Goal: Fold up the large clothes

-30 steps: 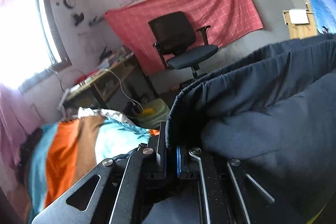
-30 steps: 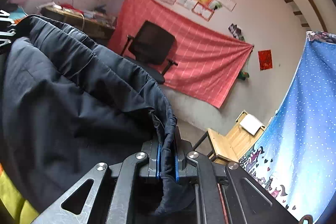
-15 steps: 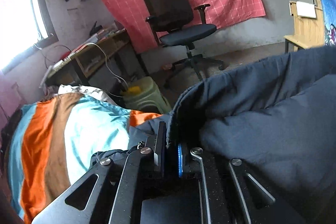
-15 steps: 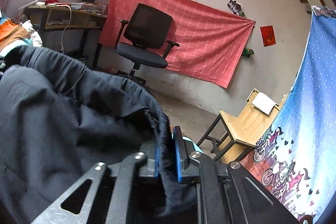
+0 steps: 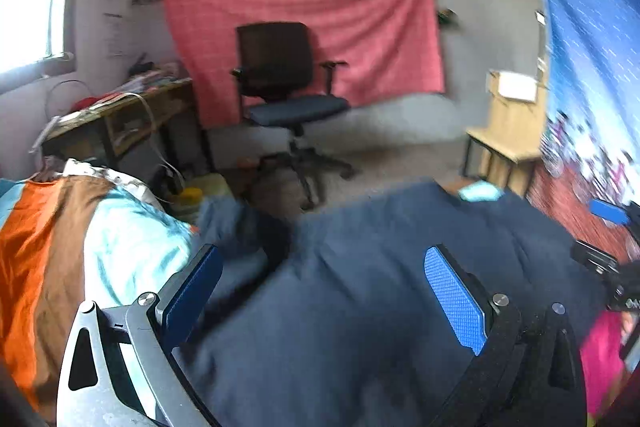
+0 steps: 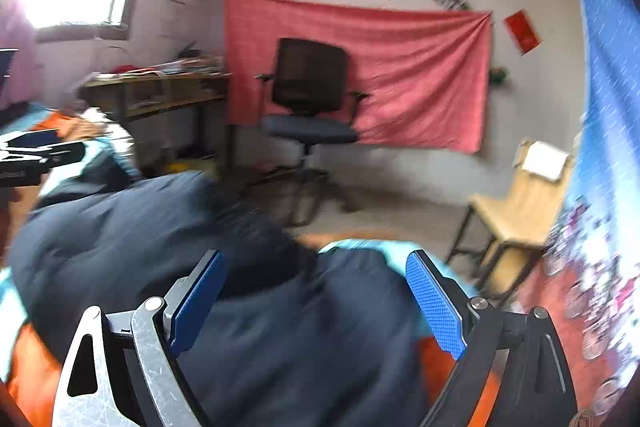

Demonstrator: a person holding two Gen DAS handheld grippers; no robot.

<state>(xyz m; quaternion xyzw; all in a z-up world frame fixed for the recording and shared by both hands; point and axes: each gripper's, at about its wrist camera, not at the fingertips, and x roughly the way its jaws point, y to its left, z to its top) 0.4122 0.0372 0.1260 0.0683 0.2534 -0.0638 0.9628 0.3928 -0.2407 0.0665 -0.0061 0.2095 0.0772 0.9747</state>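
A large dark navy padded garment (image 5: 360, 287) lies spread on the striped bedcover (image 5: 80, 247). It also shows in the right wrist view (image 6: 160, 227). My left gripper (image 5: 320, 287) is open and empty just above the garment, its blue pads (image 5: 454, 301) wide apart. My right gripper (image 6: 316, 291) is open and empty above the garment's other side, with its blue pads (image 6: 434, 305) wide apart. The right gripper's tip shows at the right edge of the left wrist view (image 5: 604, 227). The left gripper shows at the left edge of the right wrist view (image 6: 36, 155).
A black office chair (image 5: 284, 87) stands before a red cloth (image 5: 320, 27) on the far wall. A cluttered wooden desk (image 5: 120, 115) is at the left. A wooden chair (image 6: 516, 199) and a blue curtain (image 6: 608, 87) are at the right.
Both grippers have opened and let go of the garment's edge. The garment, held up before, now lies on the bedcover. Both views are blurred from motion.
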